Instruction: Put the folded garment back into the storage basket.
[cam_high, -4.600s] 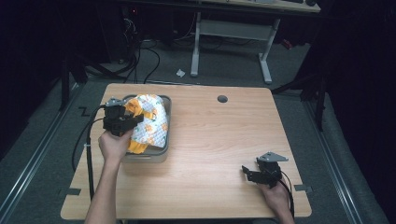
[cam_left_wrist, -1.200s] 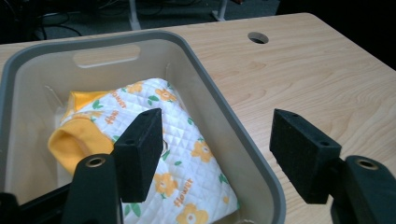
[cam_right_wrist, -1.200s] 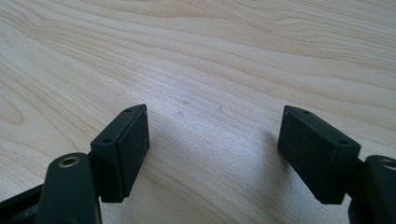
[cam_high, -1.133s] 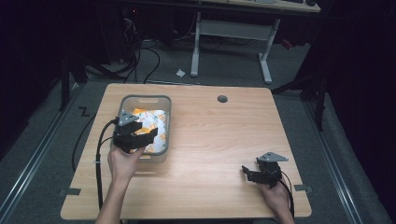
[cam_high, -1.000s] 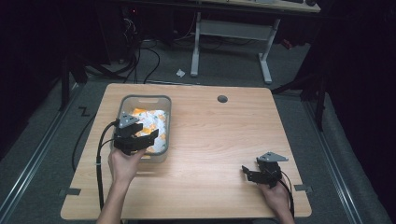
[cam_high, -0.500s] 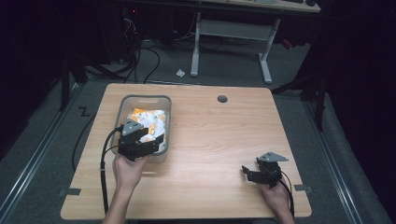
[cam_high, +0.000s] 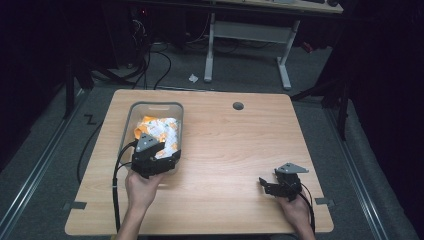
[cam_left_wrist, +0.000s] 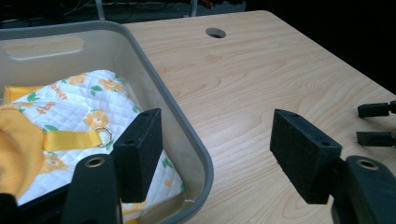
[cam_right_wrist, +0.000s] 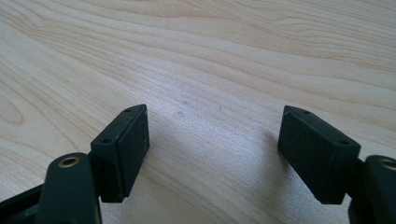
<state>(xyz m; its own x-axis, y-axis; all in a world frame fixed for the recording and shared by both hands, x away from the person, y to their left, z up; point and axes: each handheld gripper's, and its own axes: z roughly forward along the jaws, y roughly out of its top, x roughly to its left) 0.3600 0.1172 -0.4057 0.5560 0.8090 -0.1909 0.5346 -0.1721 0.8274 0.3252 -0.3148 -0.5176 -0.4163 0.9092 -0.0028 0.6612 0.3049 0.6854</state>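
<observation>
A grey plastic bin (cam_high: 152, 104) stands on the left of the wooden table (cam_high: 235, 145). In it lies a white quilted cloth with orange flowers and yellow trim (cam_high: 157, 131). My left gripper (cam_high: 167, 156) hovers open over the bin's near right corner. In the left gripper view, the left gripper (cam_left_wrist: 217, 154) has one jaw above the cloth (cam_left_wrist: 84, 102) and the other above the table, with the bin's wall (cam_left_wrist: 154, 70) between them untouched. A metal ring (cam_left_wrist: 103, 136) sits on a yellow strap. My right gripper (cam_high: 264, 185) rests open and empty at the front right, its jaws (cam_right_wrist: 215, 140) over bare wood.
A round cable hole (cam_high: 238, 106) is in the table near its far edge. The right gripper's jaw tips (cam_left_wrist: 373, 123) show far off at the right edge of the left gripper view. Beyond the table are dark floor, cables and a desk frame (cam_high: 245, 35).
The left gripper has drawn back from over the cloth toward the person, to the bin's near right corner. The cloth, earlier heaped high, now lies low in the bin. The right gripper has stayed still.
</observation>
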